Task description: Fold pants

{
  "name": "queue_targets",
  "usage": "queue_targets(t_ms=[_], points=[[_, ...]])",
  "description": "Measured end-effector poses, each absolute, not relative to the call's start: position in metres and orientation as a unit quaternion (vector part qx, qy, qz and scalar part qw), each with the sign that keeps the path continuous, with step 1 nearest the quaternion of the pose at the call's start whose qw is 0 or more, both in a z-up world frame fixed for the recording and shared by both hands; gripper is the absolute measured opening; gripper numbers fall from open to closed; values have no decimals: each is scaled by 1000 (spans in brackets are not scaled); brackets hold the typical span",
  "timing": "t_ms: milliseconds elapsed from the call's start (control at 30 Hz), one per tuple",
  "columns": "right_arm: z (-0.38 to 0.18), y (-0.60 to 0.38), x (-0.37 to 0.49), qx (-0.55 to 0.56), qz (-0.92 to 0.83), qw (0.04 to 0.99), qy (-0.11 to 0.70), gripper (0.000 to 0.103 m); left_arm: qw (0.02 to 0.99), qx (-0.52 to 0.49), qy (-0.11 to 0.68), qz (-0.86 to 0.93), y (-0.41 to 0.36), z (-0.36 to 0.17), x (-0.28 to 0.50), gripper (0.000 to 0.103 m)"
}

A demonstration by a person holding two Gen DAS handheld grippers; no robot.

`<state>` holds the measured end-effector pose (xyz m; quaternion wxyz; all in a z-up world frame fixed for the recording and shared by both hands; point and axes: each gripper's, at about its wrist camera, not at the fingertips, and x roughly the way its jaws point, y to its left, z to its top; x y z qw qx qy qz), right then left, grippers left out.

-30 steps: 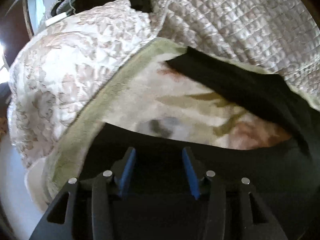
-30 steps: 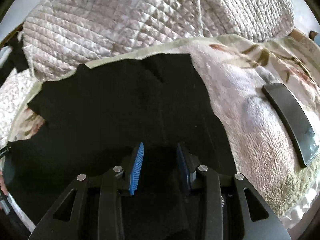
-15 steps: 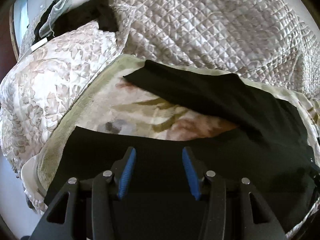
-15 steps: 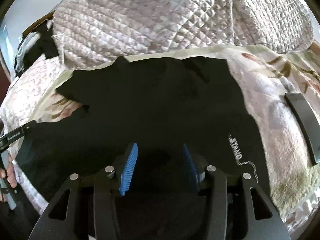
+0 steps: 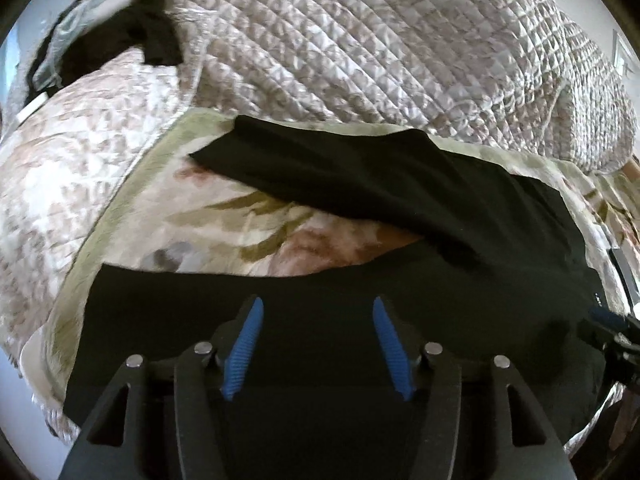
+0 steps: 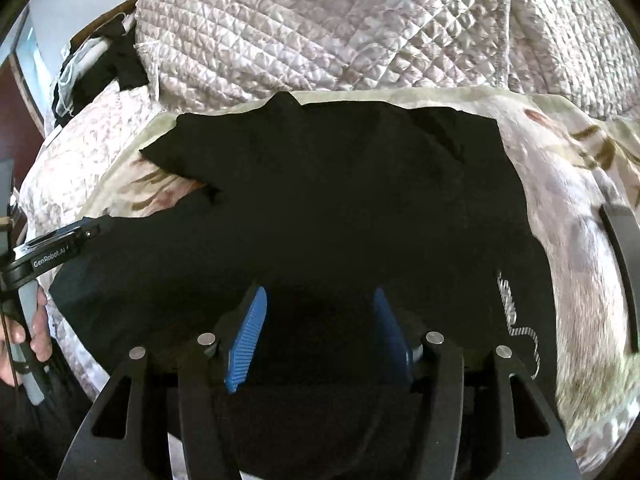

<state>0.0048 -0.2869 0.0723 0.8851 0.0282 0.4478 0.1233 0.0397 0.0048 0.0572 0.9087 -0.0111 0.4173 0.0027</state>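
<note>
Where "GenRobot.AI" marks the left hand-held gripper (image 6: 60,246) — both released, widening, over pants (image 6: 340,200).

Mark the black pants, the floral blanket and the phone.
black pants (image 6: 340,200), right wrist view, middle of the fabric
floral blanket (image 5: 240,220), left wrist view, bare patch between the legs
phone (image 6: 624,248), right wrist view, its dark face

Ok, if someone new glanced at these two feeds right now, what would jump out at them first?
The black pants spread across the floral blanket, their two legs splayed apart towards the left in the left wrist view. Behind them bulges a pale quilted comforter. In front, the blue-padded left gripper and right gripper have just been opening, with nothing pinched between the pads.
</note>
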Motion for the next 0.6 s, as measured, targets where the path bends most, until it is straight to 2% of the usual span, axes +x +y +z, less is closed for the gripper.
queue_targets(t_ms=[233,367,600], points=[[79,-293,49,-2,137,882,452,57,909,0,416,-26,4,62,81,65],[85,-297,84,-6,146,882,448,66,910,13,413,-33,1,64,120,70],[84,-301,159,-36,158,882,443,67,914,20,404,-45,-1,63,202,74]])
